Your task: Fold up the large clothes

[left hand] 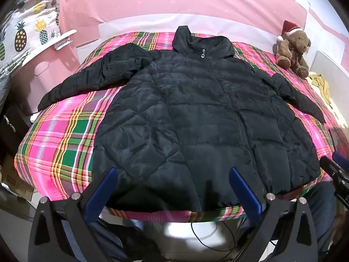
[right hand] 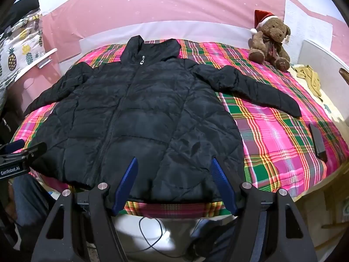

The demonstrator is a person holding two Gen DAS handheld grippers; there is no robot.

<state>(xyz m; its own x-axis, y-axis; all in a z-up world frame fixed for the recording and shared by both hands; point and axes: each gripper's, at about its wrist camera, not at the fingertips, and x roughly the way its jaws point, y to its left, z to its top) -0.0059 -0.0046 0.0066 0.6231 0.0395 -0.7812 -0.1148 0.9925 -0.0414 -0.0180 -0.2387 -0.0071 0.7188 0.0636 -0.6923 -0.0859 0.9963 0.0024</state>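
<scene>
On the far left, past the edge of the counter (left hand: pixel 54 144), hangs a white cloth printed with pineapples (left hand: pixel 24 32), and a pink wall (left hand: pixel 174 2) runs behind everything. Next comes the counter itself, covered with a pink, green and yellow plaid cloth (right hand: pixel 272 131). Spread flat on that cloth, front side up and zipped to the collar, lies the black quilted jacket (left hand: pixel 196 113): its hood points toward the wall, its hem lies along the near edge, and both sleeves stretch outward and slightly downward to either side. A small silver zipper pull (left hand: pixel 203 55) sits just under the collar. Above the near hem, the left tongs (left hand: pixel 173 185) hover with their blue pads spread wide apart, nothing between them but the view of the jacket below; they touch no fabric that can be seen. Just to their right, the right tongs (right hand: pixel 174 181) hang over the hem's other half, likewise spread open and empty, both pointing down at a slant. Beyond the jacket's right sleeve a dark flat rectangular object (right hand: pixel 318 142) rests on the plaid near the counter's edge. At the far right corner sits a brown teddy bear (right hand: pixel 270 43) in a red Santa hat, upright against the wall, with a crumpled yellowish cloth (right hand: pixel 312 78) just beside it. Below the counter's near edge a black cable (right hand: pixel 152 235) loops over something white.
</scene>
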